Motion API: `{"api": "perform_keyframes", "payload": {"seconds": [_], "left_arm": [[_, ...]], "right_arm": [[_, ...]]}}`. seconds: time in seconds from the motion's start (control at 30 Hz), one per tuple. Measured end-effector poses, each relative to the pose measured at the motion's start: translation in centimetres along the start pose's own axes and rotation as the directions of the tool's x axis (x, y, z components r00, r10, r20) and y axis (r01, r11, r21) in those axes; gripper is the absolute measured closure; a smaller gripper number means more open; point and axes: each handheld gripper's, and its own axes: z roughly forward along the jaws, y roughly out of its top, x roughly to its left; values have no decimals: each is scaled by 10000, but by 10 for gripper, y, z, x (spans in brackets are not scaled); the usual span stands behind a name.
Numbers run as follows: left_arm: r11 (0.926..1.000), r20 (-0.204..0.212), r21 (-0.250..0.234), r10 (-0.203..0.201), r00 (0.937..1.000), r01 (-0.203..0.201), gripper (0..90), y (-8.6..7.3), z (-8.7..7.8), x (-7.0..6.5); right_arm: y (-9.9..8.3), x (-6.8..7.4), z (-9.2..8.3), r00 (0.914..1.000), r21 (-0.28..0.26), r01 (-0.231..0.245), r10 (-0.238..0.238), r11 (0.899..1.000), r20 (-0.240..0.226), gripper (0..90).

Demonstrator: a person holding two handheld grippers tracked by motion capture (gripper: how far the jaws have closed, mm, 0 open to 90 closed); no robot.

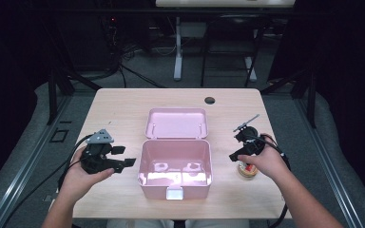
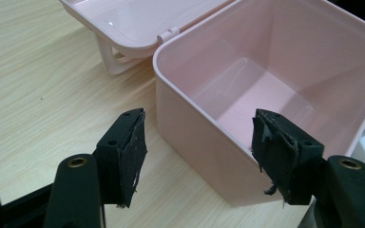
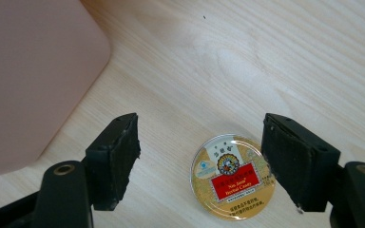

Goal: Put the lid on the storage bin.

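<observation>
Pink box (image 1: 175,167) sits mid-table (image 1: 123,109), lid (image 1: 176,123) swung fully open and lying flat behind it; white latch on the near wall. Interior looks bare in the high view and the left gripper view.

Round tin (image 3: 232,183), gold rim with a red label, lies flat on the wood to the right of the box, near the table's right edge. In the high view the tin (image 1: 247,170) is partly covered by the right hand (image 1: 262,161).

Right gripper (image 3: 202,161): jaws wide, nothing between the pads. Pointed down at the table; the tin lies below and between the jaws, closer to the right-hand one as that view shows it. No contact visible. Box corner shows at the upper left of that view, well apart from the tin.

Left gripper (image 2: 199,159): jaws wide, holding nothing. Held off the box's left side; in its own view the box's near corner and rim stand between the jaws, untouched. Left hand (image 1: 83,173) rests low over the table's left part.
</observation>
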Motion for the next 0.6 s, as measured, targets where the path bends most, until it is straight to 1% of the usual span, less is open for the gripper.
{"api": "perform_keyframes", "payload": {"seconds": [0.03,0.17,0.2,0.23,0.3,0.33,0.37,0.4,0.43,0.5,0.6], "left_arm": [[10000,3,14,4,10000,-4,359,0,0,0],[10000,-30,63,22,10000,-22,359,-1,2,0],[9999,-27,112,30,10000,-29,359,-1,2,0],[9999,-39,130,56,10000,-56,359,-1,2,0],[9999,-57,125,64,10000,-64,359,-1,2,1],[9999,-63,119,60,10000,-60,359,-1,2,1],[9999,-61,116,40,10000,-39,359,-1,2,1],[10000,-86,75,18,10000,-17,359,-1,2,1],[10000,-86,91,10,10000,-9,359,-1,2,1],[9999,-83,109,-2,10000,3,359,-2,3,1],[9999,-90,139,6,10000,-5,359,-2,3,2]], "right_arm": [[0,0,1,10000,59,-78,78,10000,-20,284],[1,-3,6,9999,389,-122,121,9992,44,260],[1,-4,7,9999,361,-117,116,9993,47,252],[1,-5,9,9999,569,-114,110,9983,84,250],[0,-6,12,9998,711,-164,157,9973,97,235],[-1,-7,13,9999,726,-132,124,9973,118,232],[-2,-7,15,9997,718,-226,223,9972,47,228],[-2,-8,16,9998,937,-124,112,9955,141,218],[-3,-9,18,9998,1081,-123,107,9941,162,210],[-5,-10,21,9998,1198,-93,70,9928,198,201],[-8,-13,25,9996,1353,-167,133,9907,257,193]]}}
